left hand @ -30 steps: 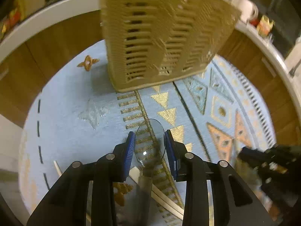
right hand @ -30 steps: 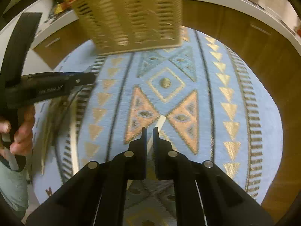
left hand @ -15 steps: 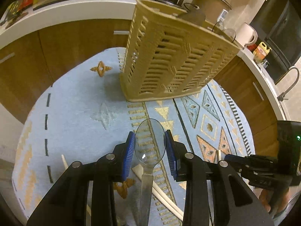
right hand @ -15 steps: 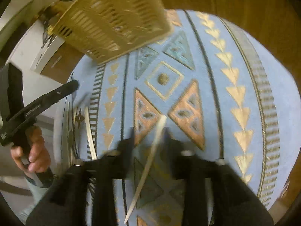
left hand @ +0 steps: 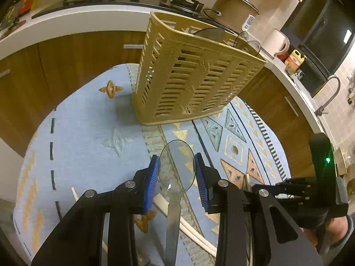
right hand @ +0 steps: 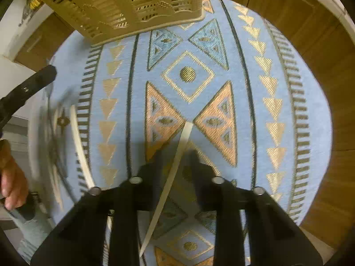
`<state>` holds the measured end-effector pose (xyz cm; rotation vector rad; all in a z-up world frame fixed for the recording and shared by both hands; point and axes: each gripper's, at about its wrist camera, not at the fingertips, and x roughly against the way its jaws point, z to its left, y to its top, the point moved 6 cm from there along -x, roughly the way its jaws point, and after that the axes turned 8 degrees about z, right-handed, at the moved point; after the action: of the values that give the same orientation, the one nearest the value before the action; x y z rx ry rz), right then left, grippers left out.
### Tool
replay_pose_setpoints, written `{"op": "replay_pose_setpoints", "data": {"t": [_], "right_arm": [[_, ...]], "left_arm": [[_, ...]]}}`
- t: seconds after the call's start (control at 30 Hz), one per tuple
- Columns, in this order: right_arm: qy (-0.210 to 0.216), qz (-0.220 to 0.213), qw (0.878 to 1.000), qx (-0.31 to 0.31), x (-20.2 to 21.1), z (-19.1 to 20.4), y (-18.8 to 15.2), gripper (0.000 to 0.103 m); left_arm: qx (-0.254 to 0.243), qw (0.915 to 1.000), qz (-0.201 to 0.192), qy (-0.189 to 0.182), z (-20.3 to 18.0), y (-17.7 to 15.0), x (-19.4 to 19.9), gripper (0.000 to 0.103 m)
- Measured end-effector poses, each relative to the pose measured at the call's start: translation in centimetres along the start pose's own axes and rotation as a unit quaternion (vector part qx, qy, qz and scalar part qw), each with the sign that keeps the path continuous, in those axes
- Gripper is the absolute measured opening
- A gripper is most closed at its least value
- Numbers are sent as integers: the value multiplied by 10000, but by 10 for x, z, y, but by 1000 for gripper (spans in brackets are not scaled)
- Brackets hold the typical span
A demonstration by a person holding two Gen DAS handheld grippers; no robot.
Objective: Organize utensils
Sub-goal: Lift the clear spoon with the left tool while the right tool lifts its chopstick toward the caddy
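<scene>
My left gripper point(left hand: 176, 173) is shut on a clear plastic spoon point(left hand: 176, 166), its bowl up between the blue pads, held above the rug in front of the tan slotted utensil basket point(left hand: 195, 75). The basket holds several clear utensils. My right gripper point(right hand: 175, 157) is open, its fingers astride a cream chopstick point(right hand: 170, 177) that lies on the rug. The basket point(right hand: 133, 6) stands beyond it at the top. The right gripper also shows at the right of the left wrist view point(left hand: 286, 190).
A blue patterned round rug point(right hand: 221, 88) covers the table. More cream chopsticks point(left hand: 188, 228) lie on the rug below the left gripper, and one point(right hand: 79, 146) to the left of the right gripper. Wooden cabinets point(left hand: 66, 62) and a white counter ring the rug.
My right gripper has opened and lowered around the chopstick. My left gripper has lifted and drawn back from the basket, still holding the spoon.
</scene>
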<state>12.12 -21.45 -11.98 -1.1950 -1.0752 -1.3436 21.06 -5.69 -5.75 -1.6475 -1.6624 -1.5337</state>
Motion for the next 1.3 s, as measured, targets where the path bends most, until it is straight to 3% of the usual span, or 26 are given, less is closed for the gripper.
{"op": "replay_pose_setpoints", "data": {"t": [0.1, 0.37, 0.63, 0.77, 0.87, 1.0, 1.07, 1.17, 1.3], "right_arm": [[-365, -69, 9989, 282, -1, 12, 1, 6], [-213, -537, 9951, 799, 16, 41, 22, 4], [38, -85, 9969, 785, 5, 35, 36, 6], [161, 50, 9976, 675, 2, 26, 38, 15], [102, 16, 9972, 735, 4, 21, 37, 16], [-308, -192, 9950, 929, -7, 51, 42, 16], [-475, -291, 9923, 1108, -10, 56, 43, 6], [-140, -400, 9935, 1059, -6, 59, 39, 4], [163, -1000, 9875, 1210, 23, 55, 26, 4]], "left_arm": [[-22, 10000, -21, -46, 2, -2, 1, 31], [-26, 10000, -30, -15, 7, -4, 3, 31], [-47, 10000, -3, 60, 5, -3, 2, 31], [-82, 9999, 7, 74, 1, -1, 2, 31], [-121, 9999, -1, 96, -2, -1, 3, 31], [-121, 9998, 5, 126, -5, -1, 3, 31], [-103, 9998, 0, 146, -6, -1, 3, 31], [-64, 9998, -74, 144, -7, -1, 7, 31], [-92, 9994, -318, 126, -12, 1, 23, 31]]}}
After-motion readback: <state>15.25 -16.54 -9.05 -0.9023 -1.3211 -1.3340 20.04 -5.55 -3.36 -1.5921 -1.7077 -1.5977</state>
